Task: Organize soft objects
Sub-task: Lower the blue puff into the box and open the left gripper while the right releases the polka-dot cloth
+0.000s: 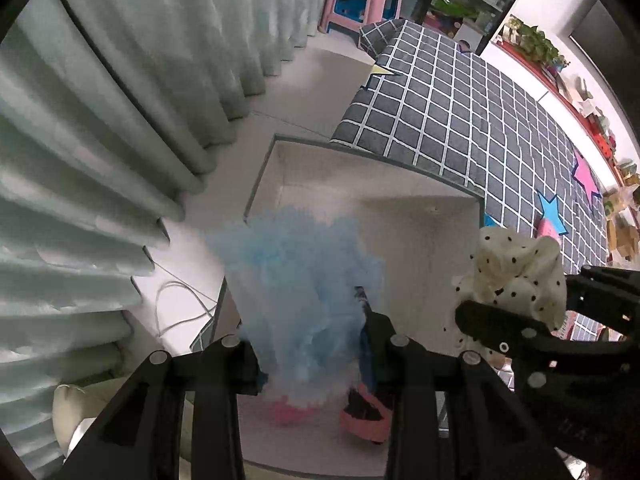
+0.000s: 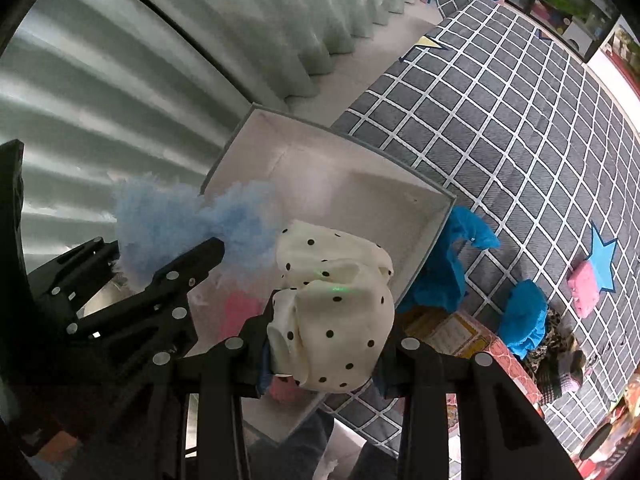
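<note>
My left gripper [image 1: 316, 356] is shut on a fluffy light-blue soft piece [image 1: 296, 280] and holds it over the open white box [image 1: 264, 168]. My right gripper [image 2: 320, 360] is shut on a cream polka-dot scrunchie [image 2: 336, 312], also above the box [image 2: 424, 256]. The scrunchie shows at the right of the left wrist view [image 1: 516, 276]. The blue fluff shows at the left of the right wrist view [image 2: 172, 220]. Pink items [image 1: 364, 420] lie in the box bottom.
The box stands on the floor beside a bed with a grey checked cover [image 2: 500, 100]. On the bed lie bright blue soft pieces [image 2: 524, 316], a pink pad [image 2: 584, 292] and a leopard-print item [image 2: 556, 344]. Pale green curtains [image 1: 80, 160] hang at the left.
</note>
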A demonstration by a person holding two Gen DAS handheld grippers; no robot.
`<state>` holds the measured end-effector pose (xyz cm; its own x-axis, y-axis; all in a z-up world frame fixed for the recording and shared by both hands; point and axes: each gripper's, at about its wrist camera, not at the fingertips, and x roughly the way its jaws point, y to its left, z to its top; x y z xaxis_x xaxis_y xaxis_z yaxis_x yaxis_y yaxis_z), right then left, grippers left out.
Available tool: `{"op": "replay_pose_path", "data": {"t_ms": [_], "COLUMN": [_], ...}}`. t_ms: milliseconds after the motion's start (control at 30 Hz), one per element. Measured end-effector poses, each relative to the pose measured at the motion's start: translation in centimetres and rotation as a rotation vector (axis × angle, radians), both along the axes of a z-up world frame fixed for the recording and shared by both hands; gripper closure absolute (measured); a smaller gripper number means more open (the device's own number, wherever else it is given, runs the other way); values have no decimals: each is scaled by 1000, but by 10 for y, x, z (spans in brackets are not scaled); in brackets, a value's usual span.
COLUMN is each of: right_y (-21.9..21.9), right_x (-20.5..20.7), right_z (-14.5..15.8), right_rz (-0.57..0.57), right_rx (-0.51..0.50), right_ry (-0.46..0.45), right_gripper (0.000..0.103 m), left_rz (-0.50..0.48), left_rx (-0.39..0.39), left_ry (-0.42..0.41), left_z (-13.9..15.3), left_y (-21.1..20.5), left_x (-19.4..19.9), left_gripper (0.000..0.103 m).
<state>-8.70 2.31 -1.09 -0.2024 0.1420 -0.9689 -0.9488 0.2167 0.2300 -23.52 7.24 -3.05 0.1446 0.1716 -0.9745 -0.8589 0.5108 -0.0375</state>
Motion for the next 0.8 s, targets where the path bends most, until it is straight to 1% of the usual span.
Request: {"op": "replay_pose_path", "data": {"t_ms": [800], "right_y": [9], "right_x": [4], "right_z": [-14], "right_rz": [-3], "right_rx": [-31], "right_ry": [4], "right_gripper": [64], "left_rz": [4], "left_rx": [-30], "left_ry": [26], "left_z": [-14], "left_y": [6], "left_x": [5], "left_gripper": [66]}}
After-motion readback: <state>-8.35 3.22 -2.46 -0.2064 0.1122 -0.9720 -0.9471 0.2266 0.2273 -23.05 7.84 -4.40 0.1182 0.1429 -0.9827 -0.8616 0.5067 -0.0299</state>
